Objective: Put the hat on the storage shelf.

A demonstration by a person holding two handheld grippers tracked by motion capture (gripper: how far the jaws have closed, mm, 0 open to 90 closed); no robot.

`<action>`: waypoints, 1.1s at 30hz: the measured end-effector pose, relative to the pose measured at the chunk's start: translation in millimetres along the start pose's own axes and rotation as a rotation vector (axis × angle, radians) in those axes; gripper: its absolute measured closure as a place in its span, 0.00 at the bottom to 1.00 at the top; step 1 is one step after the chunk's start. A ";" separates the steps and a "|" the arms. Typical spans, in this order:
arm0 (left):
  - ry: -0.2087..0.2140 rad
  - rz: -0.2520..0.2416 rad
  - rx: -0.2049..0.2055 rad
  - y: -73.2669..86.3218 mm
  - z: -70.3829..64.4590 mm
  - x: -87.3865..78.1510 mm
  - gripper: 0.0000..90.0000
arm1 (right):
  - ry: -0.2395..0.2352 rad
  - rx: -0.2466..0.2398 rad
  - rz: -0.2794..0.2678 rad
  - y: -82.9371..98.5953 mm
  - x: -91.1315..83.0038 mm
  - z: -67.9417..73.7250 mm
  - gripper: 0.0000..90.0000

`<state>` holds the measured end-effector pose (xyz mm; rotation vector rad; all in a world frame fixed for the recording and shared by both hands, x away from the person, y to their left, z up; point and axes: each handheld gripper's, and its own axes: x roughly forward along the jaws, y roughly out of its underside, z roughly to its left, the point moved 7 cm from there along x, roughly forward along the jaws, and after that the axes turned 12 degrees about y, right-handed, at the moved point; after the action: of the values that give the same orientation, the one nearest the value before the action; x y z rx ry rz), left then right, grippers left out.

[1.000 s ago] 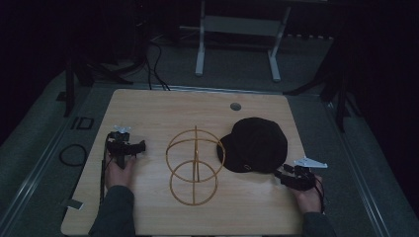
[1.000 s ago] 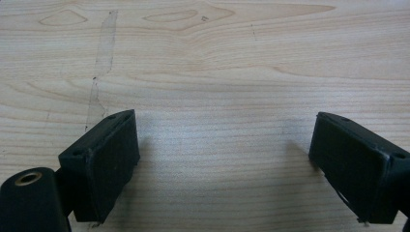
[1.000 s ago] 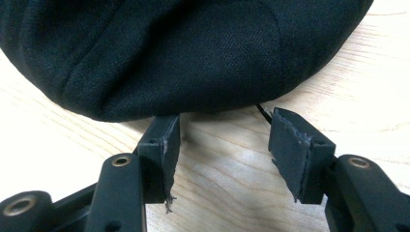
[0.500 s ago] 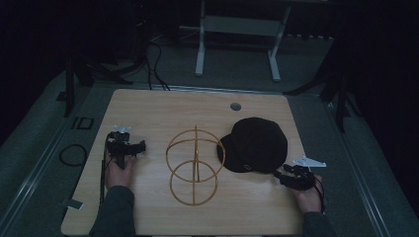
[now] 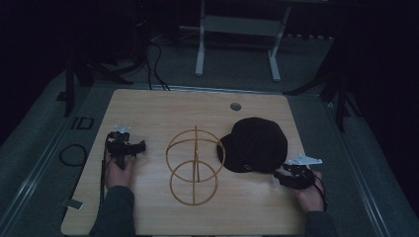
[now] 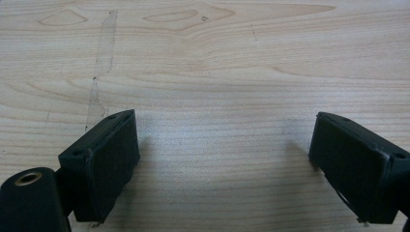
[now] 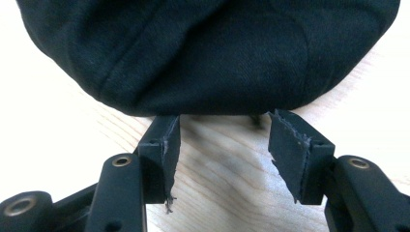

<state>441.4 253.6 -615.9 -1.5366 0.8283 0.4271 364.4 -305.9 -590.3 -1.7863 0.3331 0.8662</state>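
Note:
A black cap (image 5: 257,144) lies flat on the right half of the wooden table (image 5: 197,106). Left of it stands a golden wire hat stand (image 5: 194,164), two rings joined by arched hoops, its right hoop touching the cap's edge. My right gripper (image 5: 282,176) rests on the table at the cap's near right rim; in the right gripper view it (image 7: 222,133) is open, its fingertips just short of the cap's edge (image 7: 203,58). My left gripper (image 5: 138,147) sits on the table left of the stand, and in the left gripper view it (image 6: 225,145) is wide open over bare wood.
A round cable hole (image 5: 235,106) sits near the table's far edge. A white desk frame (image 5: 237,34) stands on the floor behind. A cable loop (image 5: 73,154) lies on the floor at the left of the table.

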 end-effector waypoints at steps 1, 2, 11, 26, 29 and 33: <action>0.000 0.000 0.000 0.0 0.0 0.0 0.11 | 0.000 -0.008 -0.003 -0.9 -1.1 0.0 0.50; 0.000 0.000 0.000 0.0 0.0 0.0 0.11 | 0.001 -0.012 -0.007 -1.7 -2.3 0.1 0.50; 0.000 0.000 0.000 0.0 0.0 0.0 0.11 | -0.051 -0.015 -0.050 -10.9 -21.9 0.9 0.50; 0.000 0.000 0.000 0.0 0.0 0.0 0.11 | -0.064 -0.113 -0.081 -51.2 -29.0 1.6 0.48; 0.000 0.000 0.000 0.0 0.0 0.0 0.11 | -0.065 -0.129 -0.081 -58.0 -26.2 0.8 0.48; 0.000 -0.001 -0.001 -0.1 0.0 0.1 0.11 | -0.073 -0.146 -0.082 -66.1 -22.4 2.7 0.48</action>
<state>441.4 253.6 -615.9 -1.5375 0.8278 0.4265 387.3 -281.8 -528.9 -1.8835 0.1514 0.9147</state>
